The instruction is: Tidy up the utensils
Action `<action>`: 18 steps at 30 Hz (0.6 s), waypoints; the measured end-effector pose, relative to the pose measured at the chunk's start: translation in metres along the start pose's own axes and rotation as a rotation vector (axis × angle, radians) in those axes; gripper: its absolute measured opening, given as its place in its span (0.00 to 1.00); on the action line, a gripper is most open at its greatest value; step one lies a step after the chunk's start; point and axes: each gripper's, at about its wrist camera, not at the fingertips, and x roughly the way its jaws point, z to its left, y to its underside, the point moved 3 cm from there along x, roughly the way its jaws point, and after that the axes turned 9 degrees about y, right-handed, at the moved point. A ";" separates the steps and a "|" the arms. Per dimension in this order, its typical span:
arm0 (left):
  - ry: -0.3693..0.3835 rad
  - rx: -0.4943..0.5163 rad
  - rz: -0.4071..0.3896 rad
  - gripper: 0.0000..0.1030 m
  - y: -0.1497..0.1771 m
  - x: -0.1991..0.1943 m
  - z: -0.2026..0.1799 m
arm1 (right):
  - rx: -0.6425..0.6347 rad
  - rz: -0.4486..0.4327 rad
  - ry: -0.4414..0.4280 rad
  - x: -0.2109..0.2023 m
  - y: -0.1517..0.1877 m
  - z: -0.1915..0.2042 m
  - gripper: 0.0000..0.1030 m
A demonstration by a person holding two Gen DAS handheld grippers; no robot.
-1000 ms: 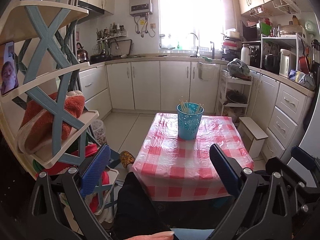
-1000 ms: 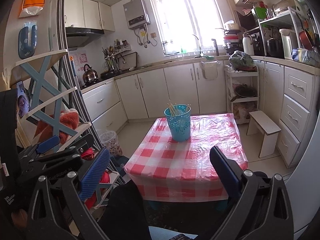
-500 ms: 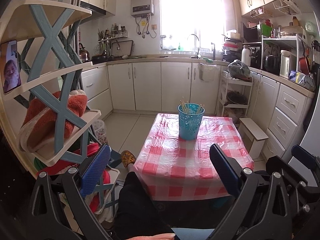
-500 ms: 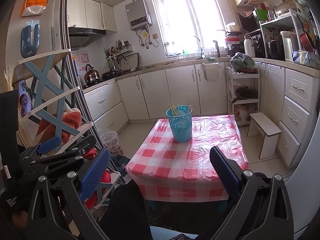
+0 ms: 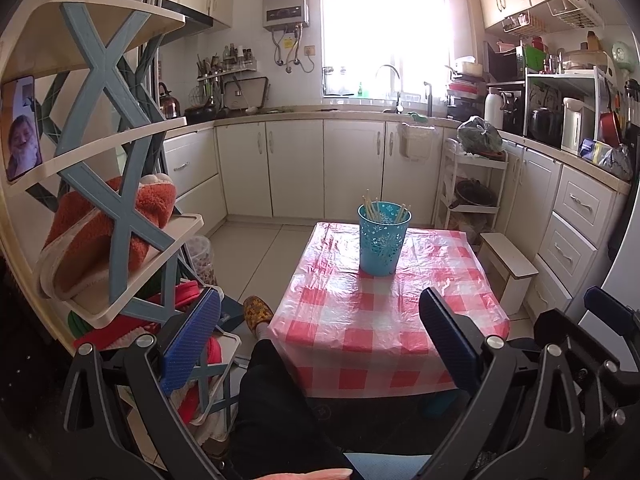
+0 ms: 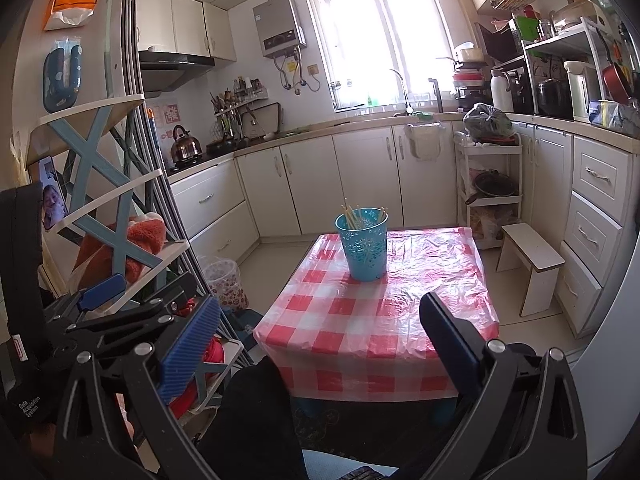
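A blue perforated holder (image 5: 383, 238) with several wooden chopsticks (image 5: 373, 209) upright in it stands on the far half of a low table with a red and white checked cloth (image 5: 360, 320). It also shows in the right wrist view (image 6: 362, 243). My left gripper (image 5: 320, 332) is open and empty, held back from the table's near edge. My right gripper (image 6: 320, 340) is open and empty, also short of the table. The left gripper shows at the left of the right wrist view (image 6: 120, 308).
A shelf rack with blue X braces (image 5: 116, 184) holding an orange slipper stands close on the left. A small white stool (image 5: 510, 268) stands right of the table. White cabinets (image 5: 320, 168) line the back and right walls. The person's dark leg (image 5: 276, 404) is below.
Both views have drifted slightly, so the table and holder sit a little further right and lower. Both grippers stay open and empty.
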 end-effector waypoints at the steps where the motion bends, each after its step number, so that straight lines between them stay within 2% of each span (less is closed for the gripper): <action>1: -0.002 0.000 -0.001 0.93 0.000 0.000 -0.001 | 0.000 0.001 -0.002 0.000 0.000 0.000 0.93; 18: -0.003 -0.008 -0.009 0.93 -0.002 -0.002 0.000 | -0.001 -0.001 -0.007 -0.001 -0.001 -0.003 0.93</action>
